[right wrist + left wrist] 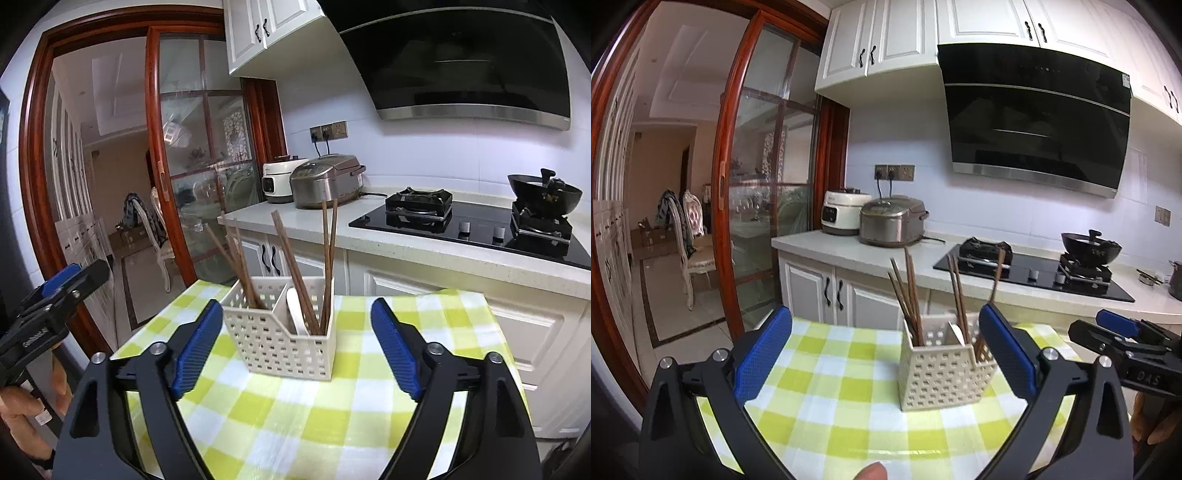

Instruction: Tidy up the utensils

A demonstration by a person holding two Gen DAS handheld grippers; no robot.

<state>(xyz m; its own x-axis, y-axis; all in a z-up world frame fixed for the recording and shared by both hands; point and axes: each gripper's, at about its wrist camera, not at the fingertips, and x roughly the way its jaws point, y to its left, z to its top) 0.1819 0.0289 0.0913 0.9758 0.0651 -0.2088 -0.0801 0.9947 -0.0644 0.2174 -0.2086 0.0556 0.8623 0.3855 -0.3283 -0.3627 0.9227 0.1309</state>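
Kitchen, checked tablecloth: perforated utensil caddy stands at centre, nothing gripped.
Chopsticks lean toward 11 o'clock in its left compartment; more chopsticks plus a white spoon share the right. Sorting likely means pinching one stick high on its shaft and lifting straight up. Right gripper hovers before the caddy, jaws wide, empty; left gripper hovers likewise, wide, caddy at 1 o'clock.

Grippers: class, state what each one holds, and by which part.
Nothing is held. The left gripper and right gripper are both open and empty, short of the utensil basket.
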